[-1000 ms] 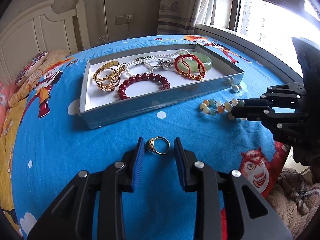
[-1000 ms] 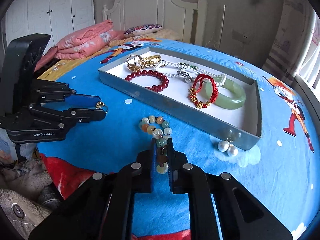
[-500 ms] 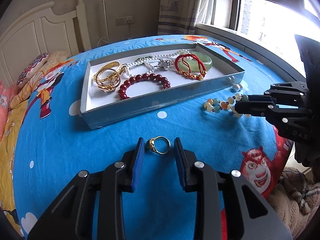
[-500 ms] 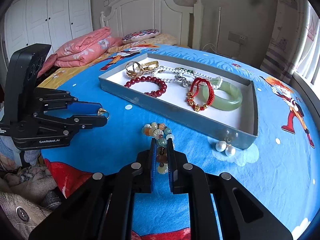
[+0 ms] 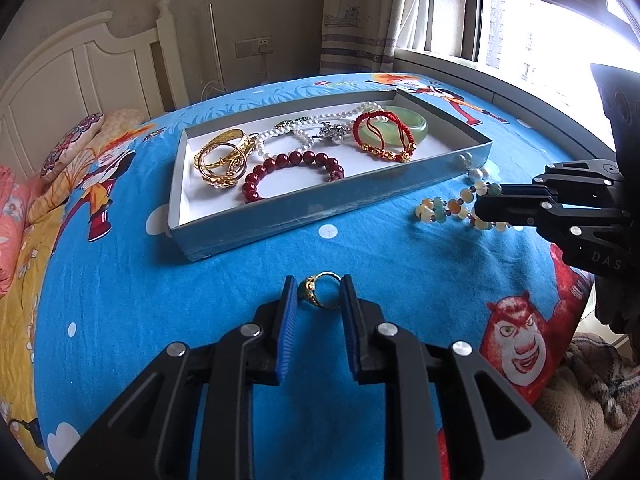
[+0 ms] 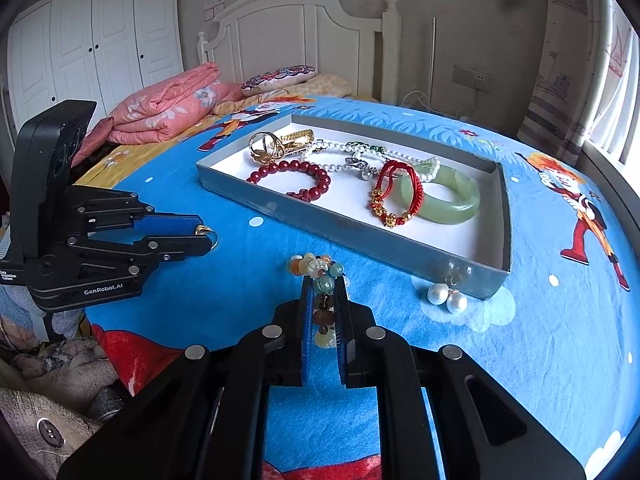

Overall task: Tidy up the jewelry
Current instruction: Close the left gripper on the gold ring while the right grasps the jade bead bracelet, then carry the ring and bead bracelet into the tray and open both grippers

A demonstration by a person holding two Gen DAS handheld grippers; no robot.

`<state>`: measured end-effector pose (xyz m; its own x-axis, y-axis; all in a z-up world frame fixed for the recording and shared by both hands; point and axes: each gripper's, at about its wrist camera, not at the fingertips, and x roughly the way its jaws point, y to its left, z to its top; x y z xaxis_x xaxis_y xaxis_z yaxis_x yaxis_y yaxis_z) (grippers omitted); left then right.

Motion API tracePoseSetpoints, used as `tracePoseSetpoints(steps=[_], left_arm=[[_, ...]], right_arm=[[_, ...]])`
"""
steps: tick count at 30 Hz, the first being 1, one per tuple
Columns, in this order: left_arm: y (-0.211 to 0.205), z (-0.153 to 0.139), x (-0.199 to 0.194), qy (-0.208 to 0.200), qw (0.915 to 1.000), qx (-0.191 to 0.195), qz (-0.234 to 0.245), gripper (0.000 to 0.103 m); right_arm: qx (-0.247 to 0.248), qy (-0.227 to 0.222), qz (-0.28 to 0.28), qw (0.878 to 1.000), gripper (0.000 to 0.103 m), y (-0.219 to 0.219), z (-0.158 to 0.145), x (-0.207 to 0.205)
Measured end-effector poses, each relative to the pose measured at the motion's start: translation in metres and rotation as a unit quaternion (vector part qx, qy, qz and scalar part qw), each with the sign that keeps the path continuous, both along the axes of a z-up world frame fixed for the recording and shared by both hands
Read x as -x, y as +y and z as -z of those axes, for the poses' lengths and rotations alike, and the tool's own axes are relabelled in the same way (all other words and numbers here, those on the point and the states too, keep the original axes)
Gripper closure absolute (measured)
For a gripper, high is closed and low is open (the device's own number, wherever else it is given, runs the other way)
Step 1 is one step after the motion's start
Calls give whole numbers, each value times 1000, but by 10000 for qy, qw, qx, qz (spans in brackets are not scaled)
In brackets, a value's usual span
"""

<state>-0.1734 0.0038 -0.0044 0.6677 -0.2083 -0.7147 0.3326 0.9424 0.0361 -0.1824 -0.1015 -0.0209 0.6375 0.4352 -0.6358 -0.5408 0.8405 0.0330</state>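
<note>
Left wrist view, lower centre: the left gripper has just been closing on one gold ring, pads touching its band; small, hard and slippery, best pinched across the band. Right gripper clamps one loose bead bracelet. Two pearl earrings lie beside the tray.

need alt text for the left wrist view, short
The left gripper, whose jaws have just been closing, pinches a gold ring on a blue cartoon bedspread. Behind sits a tray of bracelets; at right, the right gripper clamps a multicoloured bead bracelet.
</note>
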Motion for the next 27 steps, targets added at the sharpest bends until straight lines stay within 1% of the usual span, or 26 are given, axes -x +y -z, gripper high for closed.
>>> tracePoseSetpoints(steps=[4,6,18,27], left_arm=[[1,0,1,3,10000,-11,-24,90],[2,-1,2,-17,10000,-12,-82,95],[5,-4,4,-54,9999,39,-116,95],[14,-33,14,-386,9991,144,-141,95]], right_arm=[[-40,-61,7,10000,92,-1,-3,2],[-50,-83,2,10000,92,0,-4,2],[-88,-111,14,9999,92,-2,-6,3],[-130,-466,33,9988,92,-4,-28,10]])
